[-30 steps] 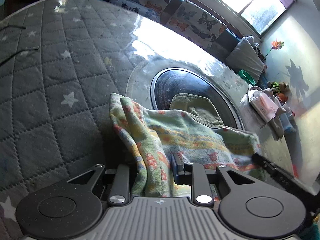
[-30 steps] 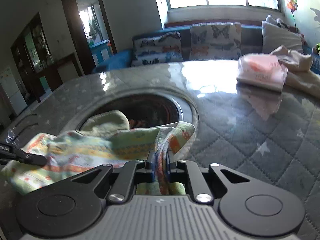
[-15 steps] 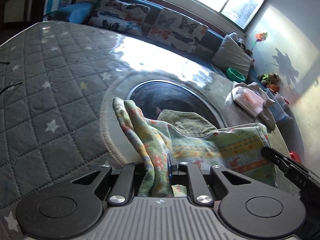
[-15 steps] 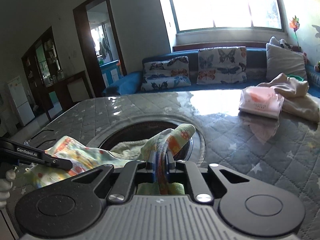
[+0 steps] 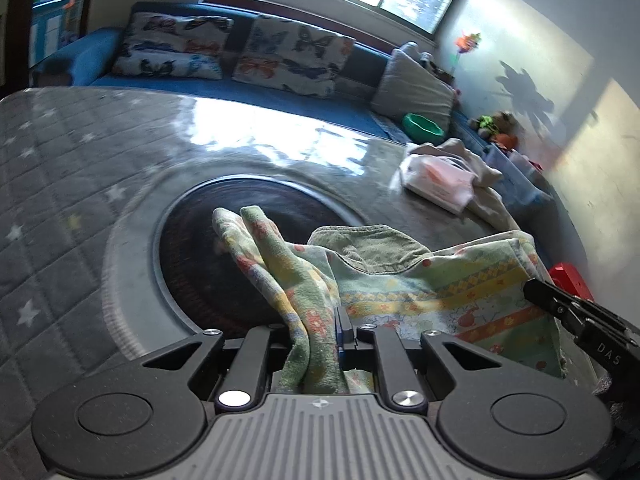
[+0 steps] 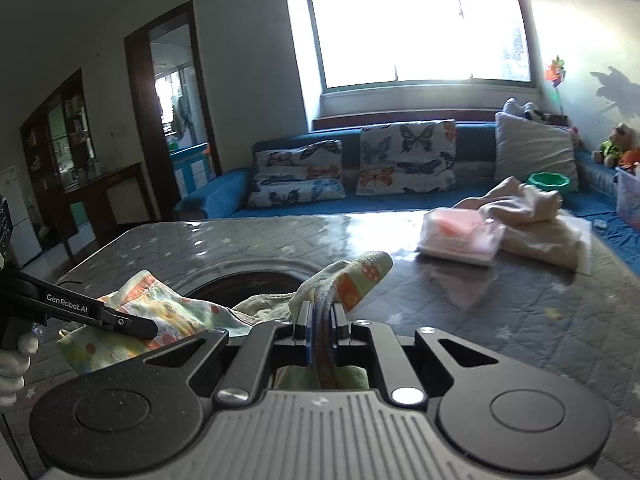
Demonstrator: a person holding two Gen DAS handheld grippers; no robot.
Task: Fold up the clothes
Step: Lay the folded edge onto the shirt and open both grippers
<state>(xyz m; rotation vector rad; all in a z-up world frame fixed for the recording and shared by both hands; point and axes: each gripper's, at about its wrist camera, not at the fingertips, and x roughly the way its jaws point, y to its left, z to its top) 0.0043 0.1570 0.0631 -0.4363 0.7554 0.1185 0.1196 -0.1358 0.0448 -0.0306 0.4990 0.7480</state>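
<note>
A patterned green and yellow garment [image 5: 420, 292] with an olive inner layer [image 5: 368, 246] hangs stretched between both grippers above the grey quilted table [image 5: 52, 184]. My left gripper [image 5: 316, 328] is shut on one bunched corner of it. My right gripper [image 6: 322, 316] is shut on the opposite corner [image 6: 352, 276], which sticks up past the pads. In the left wrist view the right gripper's finger [image 5: 568, 312] reaches the cloth's right edge. In the right wrist view the left gripper [image 6: 136, 326] pinches the cloth [image 6: 172, 312] at the left. A white gloved hand [image 6: 12, 364] shows at the left edge.
A dark round inset [image 5: 192, 260] lies in the table under the garment. A folded pink item [image 6: 460, 236] and a beige heap of cloth [image 6: 532, 220] lie at the table's far right. A blue sofa with butterfly cushions [image 6: 404, 156] runs behind. A red object [image 5: 570, 282] sits low right.
Both grippers have risen with the garment, which now hangs stretched off the table. The left jaws narrowed on the bunched corner early on. The views tilted up toward the sofa and window.
</note>
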